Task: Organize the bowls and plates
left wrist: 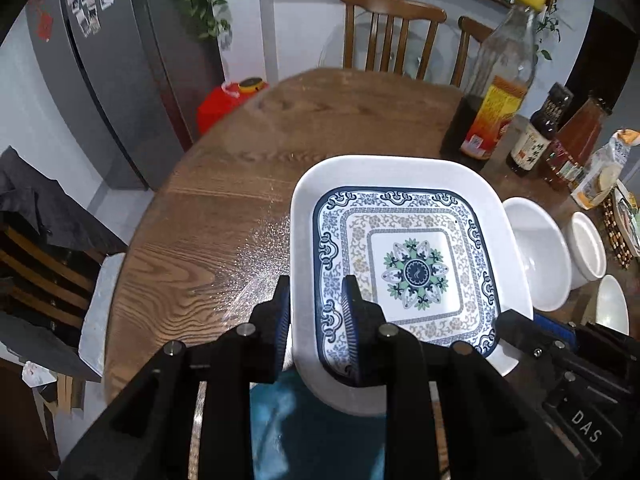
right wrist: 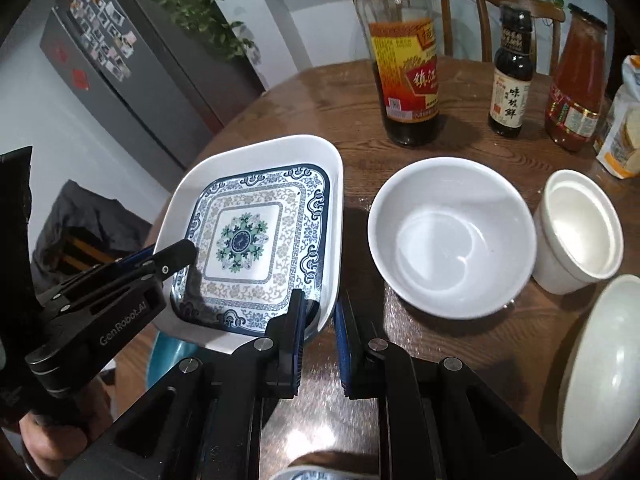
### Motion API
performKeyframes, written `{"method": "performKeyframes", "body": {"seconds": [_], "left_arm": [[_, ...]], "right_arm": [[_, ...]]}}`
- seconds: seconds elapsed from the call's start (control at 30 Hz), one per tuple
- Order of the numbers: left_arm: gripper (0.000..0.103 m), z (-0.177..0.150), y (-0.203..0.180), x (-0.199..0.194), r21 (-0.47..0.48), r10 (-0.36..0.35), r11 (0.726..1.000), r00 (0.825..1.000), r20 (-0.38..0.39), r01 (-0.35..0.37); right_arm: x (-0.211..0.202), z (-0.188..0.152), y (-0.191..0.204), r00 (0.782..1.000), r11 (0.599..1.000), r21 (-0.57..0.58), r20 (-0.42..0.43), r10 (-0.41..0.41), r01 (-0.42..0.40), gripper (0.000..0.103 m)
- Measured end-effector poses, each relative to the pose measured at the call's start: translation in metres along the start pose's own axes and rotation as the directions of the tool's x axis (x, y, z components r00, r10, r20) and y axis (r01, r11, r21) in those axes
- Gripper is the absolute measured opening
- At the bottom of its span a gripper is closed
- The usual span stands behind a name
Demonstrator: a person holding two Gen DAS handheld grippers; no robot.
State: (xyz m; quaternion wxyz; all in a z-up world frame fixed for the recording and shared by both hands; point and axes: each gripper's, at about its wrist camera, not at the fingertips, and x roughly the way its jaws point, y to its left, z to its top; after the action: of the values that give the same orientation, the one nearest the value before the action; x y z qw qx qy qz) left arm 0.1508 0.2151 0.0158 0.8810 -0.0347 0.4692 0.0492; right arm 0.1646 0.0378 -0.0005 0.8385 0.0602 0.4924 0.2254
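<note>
Both hand-held grippers pinch the square patterned plate [left wrist: 404,256], the left hand-held gripper [left wrist: 316,316] on its near-left rim, the right hand-held gripper [right wrist: 320,344] on its near-right rim, left of a white bowl [right wrist: 452,236] on the bench [left wrist: 224,184].

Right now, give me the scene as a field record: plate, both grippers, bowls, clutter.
plate: square patterned plate, lifted at the near table edge, tilted
left gripper: left gripper clamped on the plate's near-left rim
right gripper: right gripper clamped on the plate's near-right rim
bowls: white bowl and white cup on the table, right of the plate
clutter: vinegar bottle behind the plate
</note>
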Motion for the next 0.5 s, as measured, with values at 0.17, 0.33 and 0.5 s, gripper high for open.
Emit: {"method": "performKeyframes", "body": {"seconds": [0.17,0.33,0.5], "left_arm": [[0.023,-0.008,-0.013,-0.026,0.013,0.008,1.000,0.999,0.048,-0.008],[0.023,-0.021,-0.028,-0.043,0.034,0.010,0.999,0.998,0.064,-0.012],[0.023,-0.040,-0.047,-0.057,0.044,0.020,0.999,0.997,0.079,-0.023]], "right_arm": [[-0.022,-0.012,-0.002,0.999,1.000,-0.002,0.025,0.020,-0.020,0.016],[-0.042,-0.028,-0.015,0.998,0.999,0.011,0.042,0.046,-0.046,0.016],[-0.057,-0.047,-0.028,0.998,0.999,0.004,0.041,0.050,-0.050,0.016]]}}
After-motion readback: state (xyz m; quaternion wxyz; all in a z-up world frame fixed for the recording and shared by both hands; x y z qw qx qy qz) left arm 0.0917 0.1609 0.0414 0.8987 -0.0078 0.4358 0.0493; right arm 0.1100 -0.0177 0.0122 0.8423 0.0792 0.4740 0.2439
